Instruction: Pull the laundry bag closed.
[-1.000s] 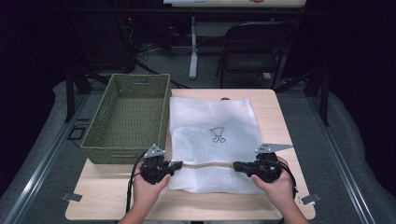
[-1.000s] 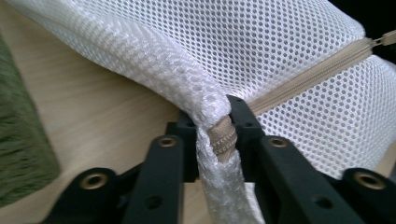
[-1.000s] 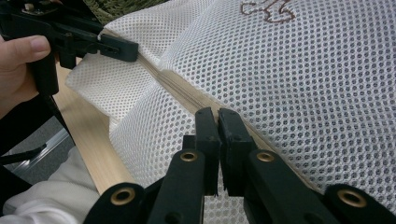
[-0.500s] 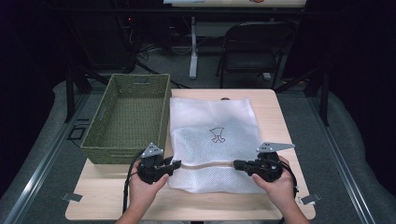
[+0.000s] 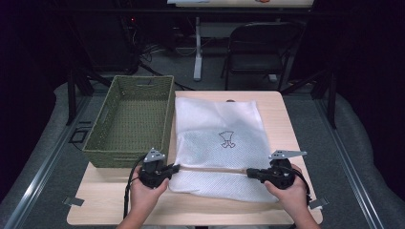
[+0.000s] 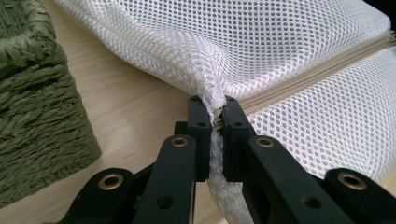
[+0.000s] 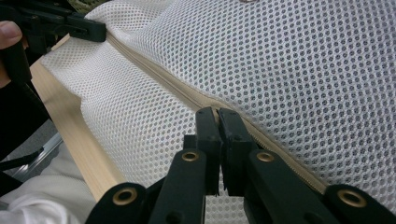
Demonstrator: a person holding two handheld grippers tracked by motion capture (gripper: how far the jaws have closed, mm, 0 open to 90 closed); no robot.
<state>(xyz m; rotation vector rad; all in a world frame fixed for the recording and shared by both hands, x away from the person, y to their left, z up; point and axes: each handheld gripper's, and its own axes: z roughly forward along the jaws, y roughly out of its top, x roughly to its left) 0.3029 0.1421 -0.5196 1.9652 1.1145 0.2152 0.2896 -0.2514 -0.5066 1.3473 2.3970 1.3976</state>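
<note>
A white mesh bag (image 5: 219, 124) with a beige zipper (image 5: 212, 169) lies flat on the wooden table (image 5: 191, 212). My left gripper (image 5: 175, 168) holds the zipper's left end. In the left gripper view its jaws (image 6: 215, 109) have just been closing and now pinch bunched mesh (image 6: 280, 46) beside the zipper (image 6: 317, 74). My right gripper (image 5: 249, 171) is at the zipper's right end. In the right gripper view its jaws (image 7: 217, 116) are shut on the zipper (image 7: 154, 70), and the left gripper (image 7: 88, 30) shows far off at the other end. The zipper runs taut between them.
A green woven basket (image 5: 125, 157) stands on the table's left half, just behind my left gripper and touching the bag's left side; its wall (image 6: 32, 116) is close in the left gripper view. A dark chair (image 5: 258, 52) stands beyond the table.
</note>
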